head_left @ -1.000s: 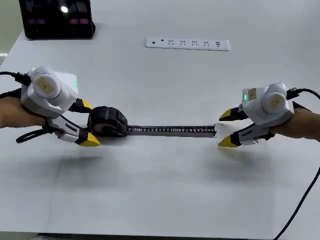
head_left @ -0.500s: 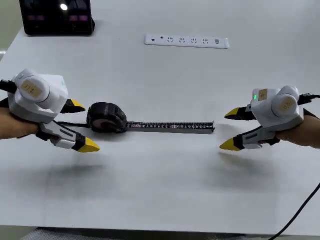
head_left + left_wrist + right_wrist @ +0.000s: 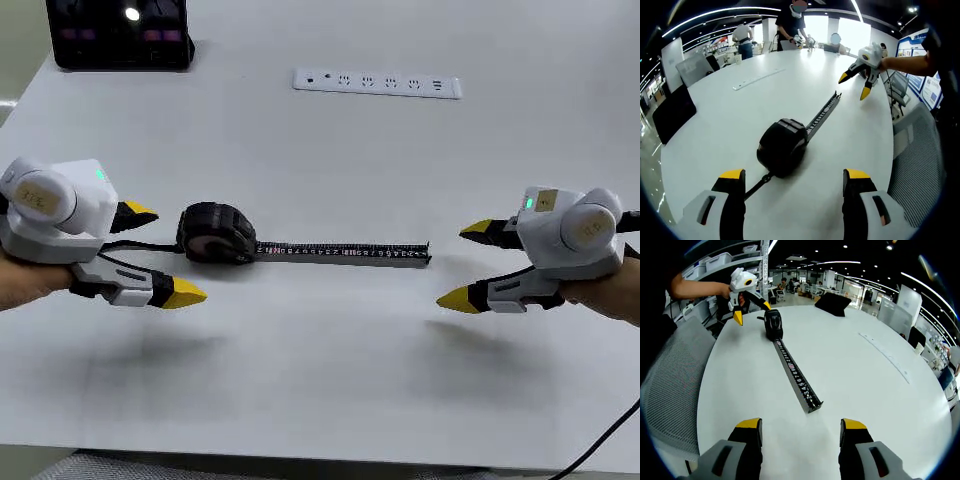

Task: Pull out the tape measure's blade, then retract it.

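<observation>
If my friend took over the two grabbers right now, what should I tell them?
Left gripper: open and empty. The tape measure case sits just ahead of it, not touched.
Right gripper: open and empty, just past the blade's tip and apart from it.
Things: the case rests on the white table. The blade lies flat, pulled out toward the right gripper.
Done: the blade is out.
Left to do: retract it, probably by holding the case steady and letting the blade slide back in.
</observation>
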`<state>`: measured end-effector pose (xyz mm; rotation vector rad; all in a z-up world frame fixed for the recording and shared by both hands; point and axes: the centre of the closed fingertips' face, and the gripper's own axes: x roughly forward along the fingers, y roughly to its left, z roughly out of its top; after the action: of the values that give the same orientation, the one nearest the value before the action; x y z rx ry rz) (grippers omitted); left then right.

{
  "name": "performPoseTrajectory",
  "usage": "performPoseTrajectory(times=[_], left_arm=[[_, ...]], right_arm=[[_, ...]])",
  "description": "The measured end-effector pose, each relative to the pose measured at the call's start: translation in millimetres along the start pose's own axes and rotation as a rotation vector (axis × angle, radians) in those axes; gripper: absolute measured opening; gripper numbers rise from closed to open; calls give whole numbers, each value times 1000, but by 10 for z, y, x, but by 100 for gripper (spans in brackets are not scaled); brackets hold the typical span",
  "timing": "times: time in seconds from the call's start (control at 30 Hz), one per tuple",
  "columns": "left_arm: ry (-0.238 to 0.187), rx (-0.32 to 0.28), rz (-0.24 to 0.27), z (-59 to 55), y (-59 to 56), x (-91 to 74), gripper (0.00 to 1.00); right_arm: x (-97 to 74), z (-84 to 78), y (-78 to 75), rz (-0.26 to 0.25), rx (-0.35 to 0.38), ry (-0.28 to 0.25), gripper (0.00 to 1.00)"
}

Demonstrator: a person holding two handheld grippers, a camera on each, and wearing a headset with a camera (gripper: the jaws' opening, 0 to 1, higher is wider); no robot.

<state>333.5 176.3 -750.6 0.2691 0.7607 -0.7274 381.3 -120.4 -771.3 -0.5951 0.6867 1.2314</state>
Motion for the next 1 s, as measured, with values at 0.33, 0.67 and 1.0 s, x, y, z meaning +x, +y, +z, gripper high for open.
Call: performPoseTrajectory(times=[0.33,0.67,1.0], left_arm=[[-51,-65,44,24,-88,-34,79],[-105,-134,103,61,-151,-85,85],[-131,-165,123,64,-284,-91,88]], right_arm=[[-13,42,83,-37,60,-38,66],[-23,92,148,-71,99,-71,71],[-56,209,298,-95,140,-114,77]])
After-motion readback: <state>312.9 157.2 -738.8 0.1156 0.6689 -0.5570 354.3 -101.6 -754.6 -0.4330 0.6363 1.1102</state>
